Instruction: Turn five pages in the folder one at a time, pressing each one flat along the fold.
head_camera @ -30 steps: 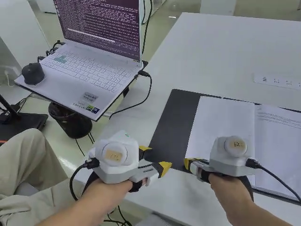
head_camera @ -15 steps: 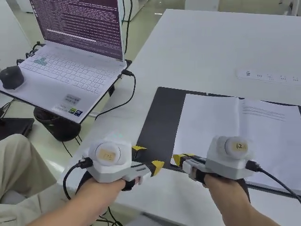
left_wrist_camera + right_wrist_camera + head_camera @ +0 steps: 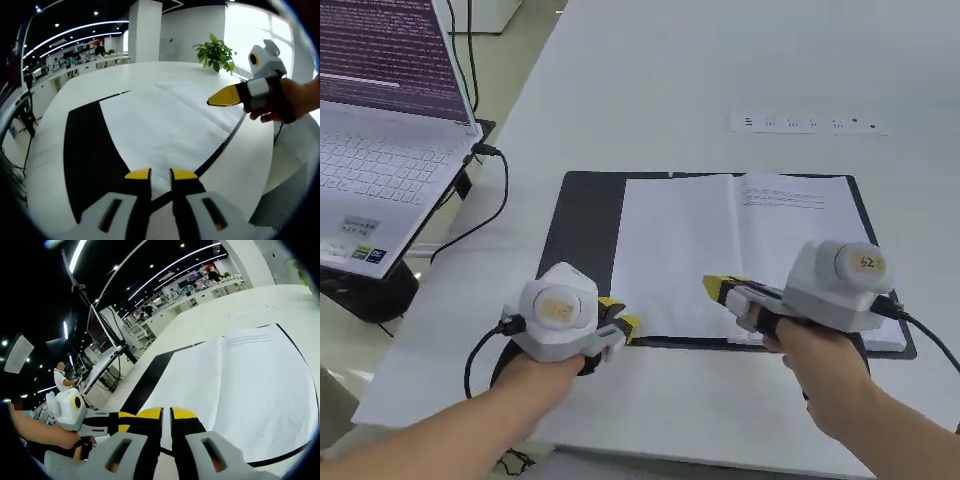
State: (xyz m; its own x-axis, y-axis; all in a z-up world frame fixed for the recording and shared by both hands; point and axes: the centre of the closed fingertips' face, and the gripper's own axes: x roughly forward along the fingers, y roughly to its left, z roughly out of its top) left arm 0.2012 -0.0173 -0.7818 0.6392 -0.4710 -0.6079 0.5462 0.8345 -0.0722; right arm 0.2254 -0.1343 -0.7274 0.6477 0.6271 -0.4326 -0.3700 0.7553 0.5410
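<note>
2 grippers: the left gripper (image 3: pixel 620 314) is held over the near left corner of the folder (image 3: pixel 582 230), its jaws a narrow gap apart and empty; the right gripper (image 3: pixel 716 288) is held low over the near edge of the pages, its jaws together and empty.
Folder: it is laid open on the white desk (image 3: pixel 670 80), with black cover showing at the left, a blank left page (image 3: pixel 670 250) and a printed right page (image 3: pixel 800 225).
Fold: it is seen running away from the person between the 2 pages (image 3: pixel 735 240).
Step in hand: judged to be the approach for a page turn; no sheet is raised yet.
Doing it well: only 1 sheet should be caught, best at the outer near corner of the right page, where the edges are free.
Carrying over: the sheet should be swept across in an arc, not dragged, so that it is not creased.
Pressing: closed jaws can be run along the fold once the sheet is down.
Risk: 2 sheets may be picked up together.
Nearby: a laptop (image 3: pixel 380 150) and a power strip (image 3: pixel 810 124) are left well apart from the work.
</note>
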